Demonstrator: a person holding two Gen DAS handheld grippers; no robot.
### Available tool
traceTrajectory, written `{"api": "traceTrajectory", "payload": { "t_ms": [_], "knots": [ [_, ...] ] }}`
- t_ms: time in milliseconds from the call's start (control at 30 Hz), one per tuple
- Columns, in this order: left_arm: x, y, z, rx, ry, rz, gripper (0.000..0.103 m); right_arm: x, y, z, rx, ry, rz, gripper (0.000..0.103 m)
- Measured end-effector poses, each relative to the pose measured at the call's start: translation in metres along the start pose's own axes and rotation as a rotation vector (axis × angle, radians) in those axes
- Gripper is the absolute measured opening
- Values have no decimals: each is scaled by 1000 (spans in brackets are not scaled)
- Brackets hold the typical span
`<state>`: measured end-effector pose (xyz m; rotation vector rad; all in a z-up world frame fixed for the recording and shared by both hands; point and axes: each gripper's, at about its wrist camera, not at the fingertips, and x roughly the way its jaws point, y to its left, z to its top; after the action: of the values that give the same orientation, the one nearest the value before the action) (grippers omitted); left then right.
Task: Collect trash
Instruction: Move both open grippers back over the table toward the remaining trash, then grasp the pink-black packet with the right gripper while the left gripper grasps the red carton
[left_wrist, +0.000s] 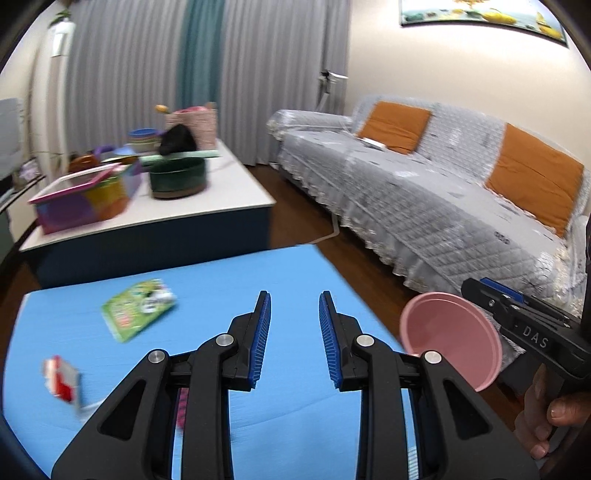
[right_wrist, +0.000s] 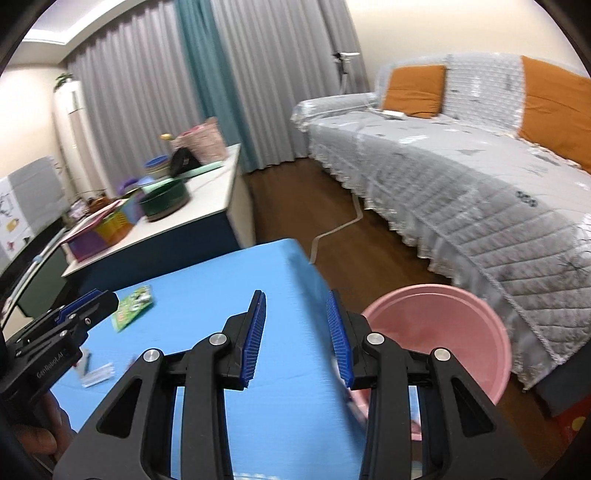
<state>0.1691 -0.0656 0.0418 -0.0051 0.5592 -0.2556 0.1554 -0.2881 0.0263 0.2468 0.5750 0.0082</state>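
On the blue table (left_wrist: 207, 295) the trash lies all to the left of my left gripper (left_wrist: 294, 339), and none of it is between my fingers. Farthest left, near the table edge, is a red and white wrapper (left_wrist: 61, 380); it is blurred, so I cannot tell how it points. Further back and a little to the right lies a green snack packet (left_wrist: 138, 308), flat on the table, its long axis going from near-left to far-right. It is well apart from my left fingers (left_wrist: 261, 339), ahead of them and to their left. My left gripper is released, the two blue pads apart with only blue table between them.

My right gripper (right_wrist: 296, 339) is also released and holds nothing. It hangs over the right part of the table, and in its view the green packet is far to the left, beside the tip of the other gripper. A small white piece of packaging (right_wrist: 96, 374) lies nearer, also on the left.

Just beside my right finger (right_wrist: 340, 339), past the table's right edge, stands a pink bucket (left_wrist: 452, 338). Its mouth is open to me; what I see of the inside looks bare, but the bottom is partly hidden.
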Motion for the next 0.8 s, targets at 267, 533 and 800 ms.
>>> {"api": "traceTrajectory", "payload": {
  "t_ms": [267, 533, 800],
  "knots": [
    [-28, 69, -7, -65, -15, 123, 27, 16, 64, -14, -31, 37, 149, 36],
    [-50, 120, -19, -118, -17, 218, 27, 35, 114, -32, -63, 116, 283, 35],
    [-53, 169, -42, -215, 18, 296, 27, 54, 147, -51, -109, 179, 334, 35]
  ]
}}
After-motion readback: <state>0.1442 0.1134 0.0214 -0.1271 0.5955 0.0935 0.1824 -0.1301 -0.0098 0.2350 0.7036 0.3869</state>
